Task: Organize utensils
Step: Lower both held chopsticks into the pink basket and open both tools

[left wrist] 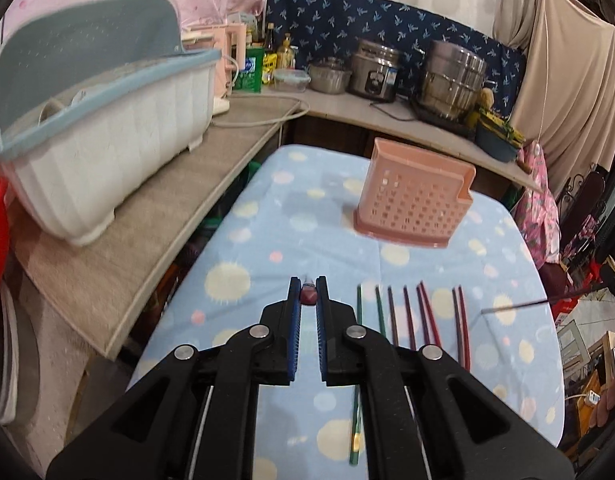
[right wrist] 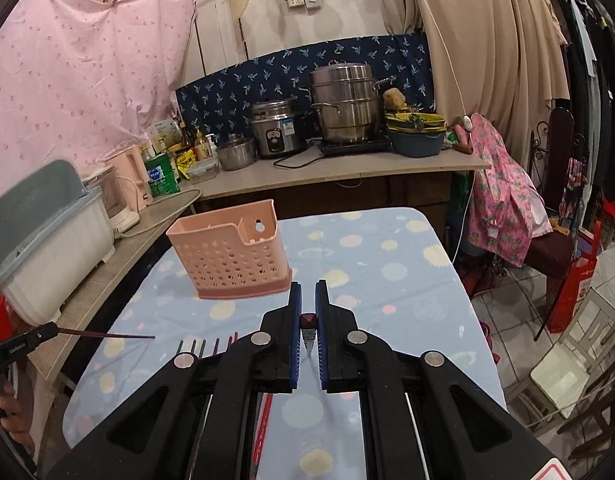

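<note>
Left gripper (left wrist: 308,286) is seen closed on a dark red chopstick (left wrist: 308,298), end-on between the blue pads. Right gripper (right wrist: 308,290) is likewise clamped on a dark red chopstick (right wrist: 308,322) with a silver-banded end. Both are held above the spotted blue tablecloth (left wrist: 267,240). Remaining chopsticks (left wrist: 411,316), green and dark red, lie side by side on the cloth. The pink perforated utensil holder (right wrist: 231,256) stands upright farther back on the table.

Pink perforated basket (left wrist: 415,200) on blue tablecloth (left wrist: 315,240) (pale pastel dots)
</note>
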Motion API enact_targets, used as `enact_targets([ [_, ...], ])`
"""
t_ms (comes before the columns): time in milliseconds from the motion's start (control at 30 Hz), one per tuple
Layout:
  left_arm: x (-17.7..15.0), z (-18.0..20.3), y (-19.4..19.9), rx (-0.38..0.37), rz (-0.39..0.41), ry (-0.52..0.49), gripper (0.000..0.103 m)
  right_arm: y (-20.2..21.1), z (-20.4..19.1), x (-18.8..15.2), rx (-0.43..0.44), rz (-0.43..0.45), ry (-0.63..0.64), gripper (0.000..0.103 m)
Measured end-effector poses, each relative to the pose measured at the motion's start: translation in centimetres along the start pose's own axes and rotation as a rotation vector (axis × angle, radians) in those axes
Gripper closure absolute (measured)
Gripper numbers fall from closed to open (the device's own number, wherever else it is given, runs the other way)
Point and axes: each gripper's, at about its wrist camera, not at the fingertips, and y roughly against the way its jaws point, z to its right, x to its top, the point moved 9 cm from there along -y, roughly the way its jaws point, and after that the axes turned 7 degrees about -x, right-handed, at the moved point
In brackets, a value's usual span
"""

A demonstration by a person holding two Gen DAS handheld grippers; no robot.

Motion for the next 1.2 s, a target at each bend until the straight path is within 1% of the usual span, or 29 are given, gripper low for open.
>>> enact_targets([
  [167,4.7,1.0,-0.7,-0.008,0.037,-0.013,0.096,-1.4,-0.7,2.9,0.037,0.010,-0.022,0.096],
  [467,13.1,3.9,0.2,-0.026,0.148,-0.044,0.096,-1.7,-2.9,10.4,0.100,0.108,-0.047,0.096],
  [700,20.8,6.8,1.4,-0.085,0.290,-0.008,0.096,-2.8,-5.2,18.2,0.184,0.224,-0.114,0.096],
  [800,23.5,7.8,0.9,-0.081,0.346,0.000,0.096,-4.0,-6.4,20.8,0.230,0.252,-0.159,0.096],
  [867,24.7,8.4,0.1,-0.083,0.367,0.002,0.096,-4.9,-7.4,22.1,0.238,0.265,-0.168,0.096],
  [967,25.4,8.9,-1.8,-0.089,0.367,0.006,0.096,-7.0,-8.7,22.6,0.251,0.254,-0.172,0.096],
  [1033,25.5,9.1,-3.6,-0.091,0.350,0.004,0.096,-8.7,-9.5,22.2,0.251,0.233,-0.167,0.096],
  [1200,23.5,8.3,-8.2,-0.072,0.271,0.005,0.096,-12.9,-10.2,19.2,0.239,0.157,-0.149,0.096],
])
